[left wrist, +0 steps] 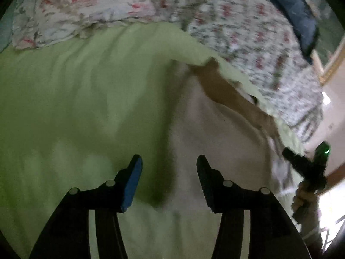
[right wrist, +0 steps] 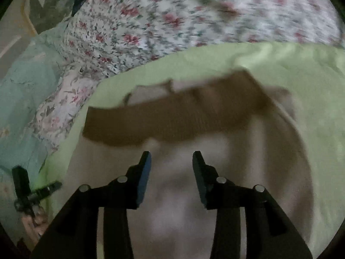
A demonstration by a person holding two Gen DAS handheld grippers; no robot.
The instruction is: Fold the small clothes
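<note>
A pale beige garment (right wrist: 226,161) with a brown band (right wrist: 163,116) lies spread on a light green sheet (right wrist: 301,69). It also shows in the left wrist view (left wrist: 215,133), with the brown band (left wrist: 226,88) at its far right side. My left gripper (left wrist: 169,161) is open and empty above the garment's left edge. My right gripper (right wrist: 171,157) is open and empty above the garment, just short of the brown band. The right gripper also shows in the left wrist view (left wrist: 306,166), and the left gripper in the right wrist view (right wrist: 23,185). Both views are blurred.
A floral quilt (right wrist: 161,21) and floral pillow (left wrist: 75,6) lie beyond the green sheet (left wrist: 75,97). A dark blue cloth (left wrist: 299,21) lies at the far edge. A pale teal cloth (right wrist: 23,99) lies to the left in the right wrist view.
</note>
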